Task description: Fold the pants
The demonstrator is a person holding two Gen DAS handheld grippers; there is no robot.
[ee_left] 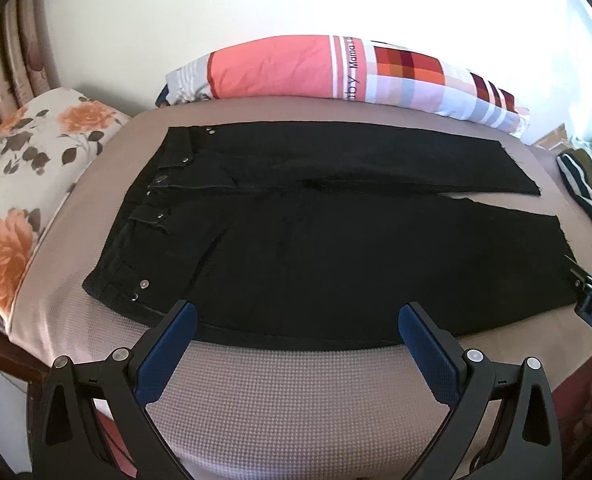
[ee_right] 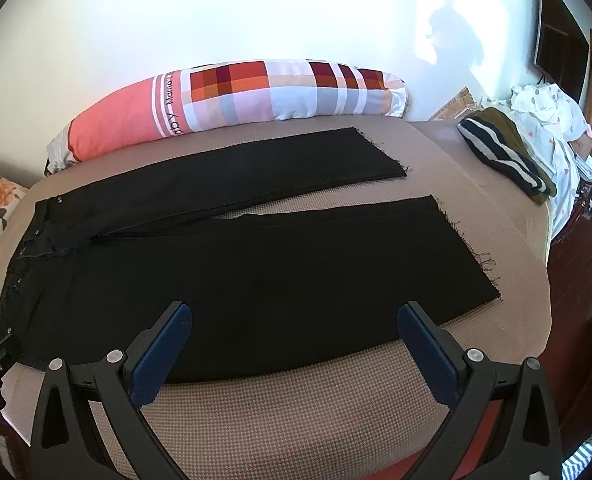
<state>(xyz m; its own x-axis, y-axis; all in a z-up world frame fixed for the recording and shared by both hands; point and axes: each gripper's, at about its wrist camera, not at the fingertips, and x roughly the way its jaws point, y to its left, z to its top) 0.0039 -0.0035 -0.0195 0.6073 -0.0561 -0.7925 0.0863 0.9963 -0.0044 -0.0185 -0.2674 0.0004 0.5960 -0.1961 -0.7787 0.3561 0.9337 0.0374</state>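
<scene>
Black pants (ee_left: 335, 248) flat, waistband detail perhaps blurred; left tool (ee_left: 297, 320) and right tool (ee_right: 296, 320) wide open, empty.

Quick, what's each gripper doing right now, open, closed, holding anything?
Left gripper: open, holding nothing, at the near edge of the black pants.
Right gripper: open, holding nothing, at the near leg's edge.

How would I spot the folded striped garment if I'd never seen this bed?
Start at the bed with the black pants spread flat across it. Go past the pant hems to the far right corner, beside the crumpled white cloth. The striped garment is the olive bundle with black and white bands, the only striped thing there.
</scene>
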